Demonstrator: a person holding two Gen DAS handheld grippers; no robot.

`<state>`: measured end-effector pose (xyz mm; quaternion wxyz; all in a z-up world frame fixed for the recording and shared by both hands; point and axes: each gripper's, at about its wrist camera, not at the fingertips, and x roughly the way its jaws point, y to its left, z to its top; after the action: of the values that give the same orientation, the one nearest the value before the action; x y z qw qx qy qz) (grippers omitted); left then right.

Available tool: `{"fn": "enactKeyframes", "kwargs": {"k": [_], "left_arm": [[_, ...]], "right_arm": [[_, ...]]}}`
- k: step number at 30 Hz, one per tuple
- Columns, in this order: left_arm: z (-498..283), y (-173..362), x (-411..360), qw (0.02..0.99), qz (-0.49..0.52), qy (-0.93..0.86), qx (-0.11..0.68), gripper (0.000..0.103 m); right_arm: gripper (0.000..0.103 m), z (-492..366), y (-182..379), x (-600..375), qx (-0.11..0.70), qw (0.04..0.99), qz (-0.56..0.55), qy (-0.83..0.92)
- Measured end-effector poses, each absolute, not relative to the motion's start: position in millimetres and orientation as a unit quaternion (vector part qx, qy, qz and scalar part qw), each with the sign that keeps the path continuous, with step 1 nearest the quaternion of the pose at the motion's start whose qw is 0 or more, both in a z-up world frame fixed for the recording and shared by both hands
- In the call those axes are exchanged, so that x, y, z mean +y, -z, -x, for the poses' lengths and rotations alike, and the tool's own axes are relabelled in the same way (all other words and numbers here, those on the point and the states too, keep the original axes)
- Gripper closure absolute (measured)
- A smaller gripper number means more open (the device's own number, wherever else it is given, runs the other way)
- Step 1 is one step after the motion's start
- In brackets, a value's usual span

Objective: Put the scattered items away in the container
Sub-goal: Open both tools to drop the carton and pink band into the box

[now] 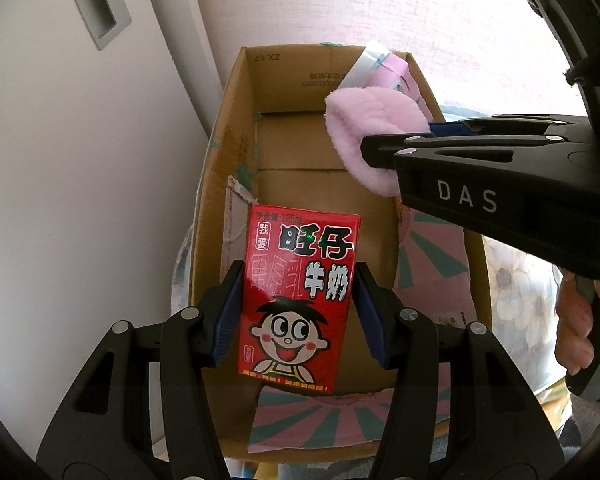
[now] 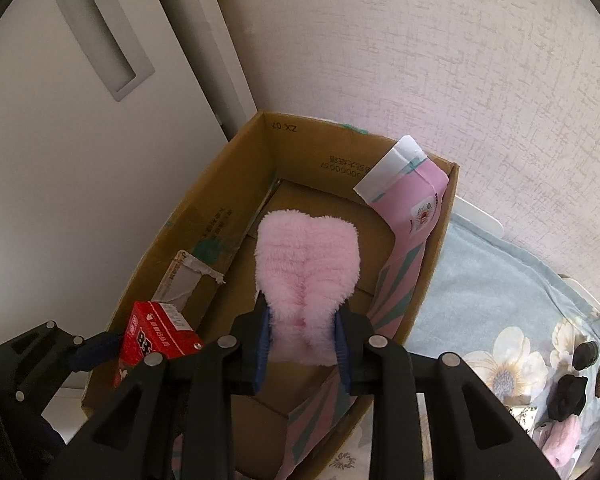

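With my left gripper (image 1: 298, 300) clamping the milk carton (image 1: 300, 300) and my right gripper (image 2: 302, 344) clamping the pink fluffy cloth (image 2: 308, 276) above the cardboard box (image 2: 204, 200), I judge releasing both comes next.

The floor of my cardboard box (image 2: 204, 216) is mostly bare through the middle and left, so there's room to go down. A pink bag (image 2: 414, 216) leans along the right wall, and the wall (image 2: 420, 60) stands close behind.
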<state>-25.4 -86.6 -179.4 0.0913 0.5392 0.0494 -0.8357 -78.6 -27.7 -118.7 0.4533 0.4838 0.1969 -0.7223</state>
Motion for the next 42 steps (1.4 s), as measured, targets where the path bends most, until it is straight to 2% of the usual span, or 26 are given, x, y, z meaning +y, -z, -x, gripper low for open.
{"fn": "enactKeyframes", "kwargs": {"k": [2,3,4,6,11,14,27,34,42], "left_arm": [[24.9,178.9,-86.1,0.088,-0.540,0.835,0.051,0.053],[24.0,177.8,-86.5,0.084,-0.539,0.836,0.055,0.048],[23.8,176.8,-86.3,0.076,-0.539,0.837,0.061,0.031],[21.2,172.3,-85.4,0.077,-0.532,0.841,0.062,0.004],[14.7,157.1,-79.6,0.080,-0.508,0.857,0.036,0.003],[12.6,152.6,-81.7,0.091,-0.501,0.861,0.020,0.003],[0.3,143.7,-99.4,0.091,-0.498,0.860,0.061,0.003],[0.7,124.0,-88.2,0.086,-0.480,0.872,0.029,0.003],[13.2,96.7,-56.1,0.050,-0.459,0.887,0.009,0.002]], "right_arm": [[0.072,76.6,118.1,-25.1,0.192,0.454,-0.486,0.722],[0.066,76.0,117.4,-23.7,0.187,0.455,-0.487,0.722],[0.062,75.4,116.5,-22.4,0.181,0.457,-0.488,0.721],[0.053,73.5,114.1,-20.4,0.171,0.463,-0.492,0.717],[0.043,74.7,104.7,-13.6,0.179,0.455,-0.476,0.731],[0.043,88.8,99.8,-19.5,0.171,0.453,-0.471,0.737],[0.043,90.1,90.3,-10.7,0.155,0.451,-0.472,0.742],[0.043,74.9,75.9,0.2,0.180,0.441,-0.440,0.761],[0.043,82.5,54.5,42.0,0.173,0.405,-0.418,0.795]]}}
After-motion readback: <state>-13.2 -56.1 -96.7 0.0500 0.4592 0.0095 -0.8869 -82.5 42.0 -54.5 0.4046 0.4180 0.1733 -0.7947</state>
